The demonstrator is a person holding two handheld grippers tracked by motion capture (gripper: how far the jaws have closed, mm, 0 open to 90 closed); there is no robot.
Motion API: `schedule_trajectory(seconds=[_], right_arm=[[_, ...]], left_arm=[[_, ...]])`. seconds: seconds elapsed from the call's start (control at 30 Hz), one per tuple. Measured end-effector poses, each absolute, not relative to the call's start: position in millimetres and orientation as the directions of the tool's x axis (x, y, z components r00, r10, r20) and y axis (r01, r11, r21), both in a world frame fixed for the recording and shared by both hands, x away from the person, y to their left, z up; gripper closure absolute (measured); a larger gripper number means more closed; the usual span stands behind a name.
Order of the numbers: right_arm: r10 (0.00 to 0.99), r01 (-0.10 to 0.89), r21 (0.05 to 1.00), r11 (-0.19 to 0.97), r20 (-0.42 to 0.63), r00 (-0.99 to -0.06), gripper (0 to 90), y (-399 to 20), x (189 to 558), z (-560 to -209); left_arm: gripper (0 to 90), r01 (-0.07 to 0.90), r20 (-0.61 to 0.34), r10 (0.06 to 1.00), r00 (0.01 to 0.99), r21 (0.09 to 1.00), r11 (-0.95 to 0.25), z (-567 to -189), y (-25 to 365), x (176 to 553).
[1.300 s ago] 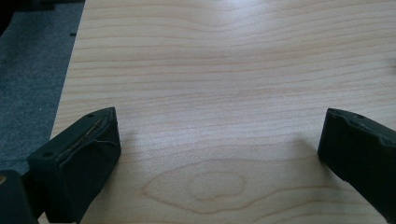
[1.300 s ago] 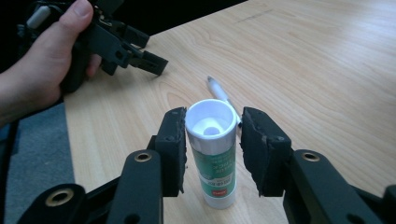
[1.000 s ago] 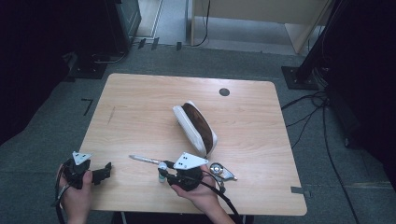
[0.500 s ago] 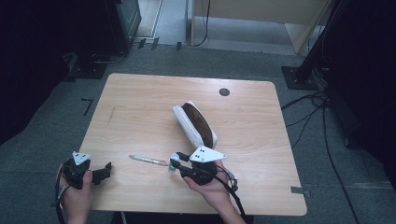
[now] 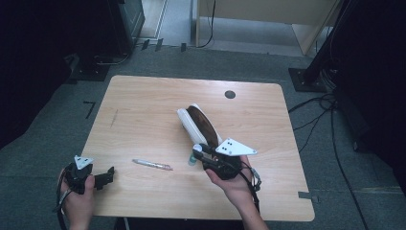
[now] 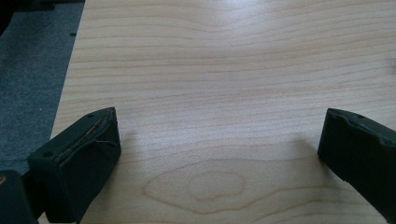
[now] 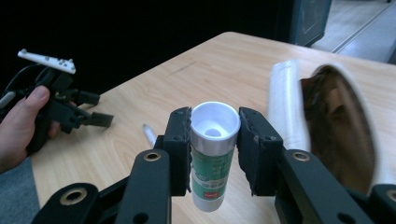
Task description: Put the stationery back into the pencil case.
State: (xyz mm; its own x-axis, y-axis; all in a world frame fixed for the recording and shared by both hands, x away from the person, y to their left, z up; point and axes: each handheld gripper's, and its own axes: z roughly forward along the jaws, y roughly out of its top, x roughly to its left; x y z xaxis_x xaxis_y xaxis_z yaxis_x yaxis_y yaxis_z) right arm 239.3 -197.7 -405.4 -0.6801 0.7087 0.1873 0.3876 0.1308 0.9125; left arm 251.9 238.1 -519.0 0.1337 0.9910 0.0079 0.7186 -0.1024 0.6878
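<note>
My right gripper (image 7: 214, 140) is shut on a glue stick (image 7: 212, 154) with a white cap and green label, held upright off the table. From the high view the right gripper (image 5: 197, 152) hovers just in front of a white pouch (image 5: 198, 123) with a brown inside, which lies open on the wooden table (image 5: 143, 105). The glue stick (image 5: 193, 157) hangs between its jaws. A pen (image 5: 152, 165) lies to the left of it. My left gripper (image 5: 107, 176) rests at the table's near left corner, open, with bare wood between its jaws (image 6: 219, 140).
The pouch (image 7: 336, 121) lies close on the right in the right gripper view, and the pen (image 7: 149, 134) shows beyond the left jaw. A dark round plug (image 5: 230, 94) sits near the table's far edge. Cables and stands surround the table on grey carpet.
My right gripper has risen and moved right toward the pouch, carrying the glue stick away from the pen. The left gripper has stayed put.
</note>
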Motion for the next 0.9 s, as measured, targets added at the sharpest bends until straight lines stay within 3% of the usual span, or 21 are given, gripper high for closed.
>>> schedule_trajectory(seconds=[0.53,0.9], right_arm=[[0.786,0.360,0.931,0.054,0.182,-0.590,66.1,-244,254,-372],[0.812,0.366,0.927,0.082,0.151,-0.564,66.2,-244,277,-381]], left_arm=[[0.0,0.720,0.008,0.991,0.135,0.686,-0.104,-519,238,252],[0.0,0.719,0.008,0.991,0.134,0.688,-0.103,-519,238,252]])
